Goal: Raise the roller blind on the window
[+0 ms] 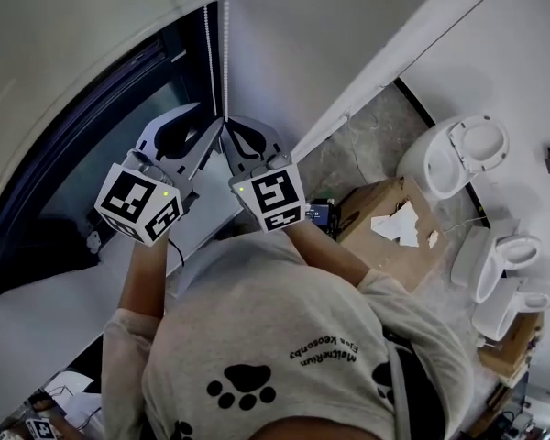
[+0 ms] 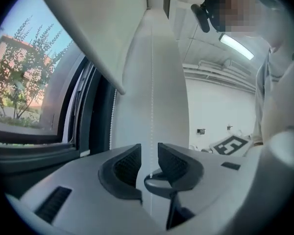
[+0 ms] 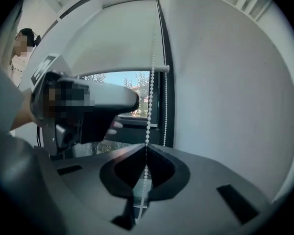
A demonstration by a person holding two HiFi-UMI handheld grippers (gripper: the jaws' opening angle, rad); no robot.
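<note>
The white roller blind (image 1: 73,44) hangs part way down the window (image 1: 101,145); its bottom bar (image 3: 122,68) shows in the right gripper view. A white bead chain (image 1: 225,53) drops beside the window frame. My right gripper (image 1: 230,123) is shut on the chain, and the beads (image 3: 148,111) run down into its closed jaws (image 3: 146,151). My left gripper (image 1: 209,117) is beside it, level, and open. A strand of the chain (image 2: 151,106) runs through the gap of the left gripper (image 2: 149,153), and the pads do not touch it.
A white wall (image 1: 348,26) runs right of the window. Below it is a white sill (image 1: 55,310). On the floor at the right are a cardboard box (image 1: 385,223) and several white toilets (image 1: 454,154). Trees (image 2: 19,82) show outside.
</note>
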